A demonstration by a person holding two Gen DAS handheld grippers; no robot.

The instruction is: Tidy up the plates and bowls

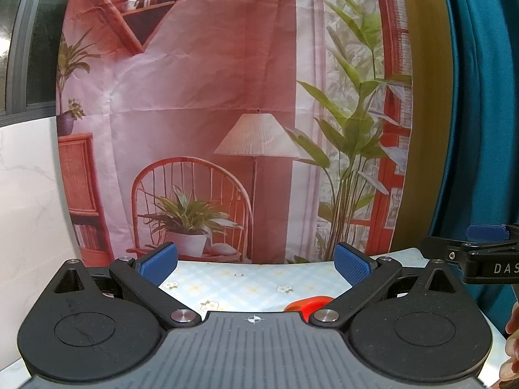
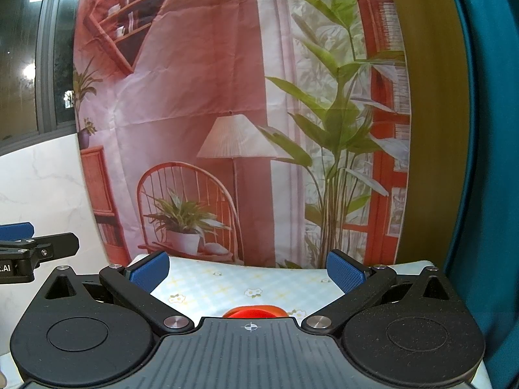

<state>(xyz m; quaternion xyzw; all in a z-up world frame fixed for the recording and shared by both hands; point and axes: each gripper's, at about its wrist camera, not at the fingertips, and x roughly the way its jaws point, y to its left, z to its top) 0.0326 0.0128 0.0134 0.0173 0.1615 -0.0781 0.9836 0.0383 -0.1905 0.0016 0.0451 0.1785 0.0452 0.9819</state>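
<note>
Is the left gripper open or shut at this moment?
Open. The left gripper has its blue pads wide apart, with only the flowered tablecloth showing between them.

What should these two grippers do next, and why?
Probably tilt the right gripper down toward the red dish. Both it and the left gripper are open and empty above the floral tablecloth, and the dish sits mostly hidden under them.

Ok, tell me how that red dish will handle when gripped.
Mostly hidden behind the gripper bodies, so tentative. The red dish looks glossy, so probably slippery against the pads. Its low rim suggests it is unlikely to tip.
</note>
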